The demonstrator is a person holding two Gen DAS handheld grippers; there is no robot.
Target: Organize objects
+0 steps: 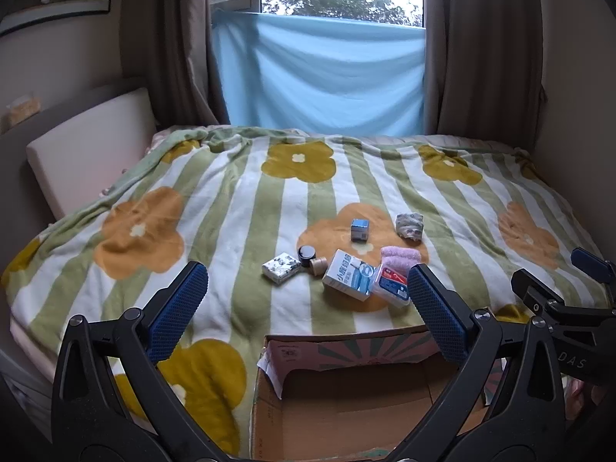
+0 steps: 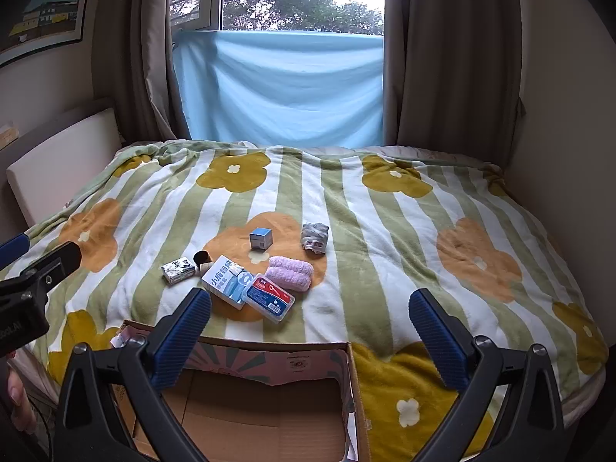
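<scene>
From the left wrist view, our left tongs (image 1: 304,296) stand wide apart and hold nothing, hovering over an open cardboard box (image 1: 346,350) at the near edge of the bed (image 1: 231,200). Beyond it, on the flowered blanket, lie a white-and-blue carton (image 1: 346,275), a clear case with a red label (image 1: 390,285), a pink towel roll (image 1: 400,256) and a small blue cube box (image 1: 360,229).

From the right wrist view, our right tongs (image 2: 310,321) also gape empty above the same box (image 2: 269,358); a patterned packet (image 2: 178,269) and a dark jar (image 2: 202,257) lie left of the carton (image 2: 227,281).
</scene>
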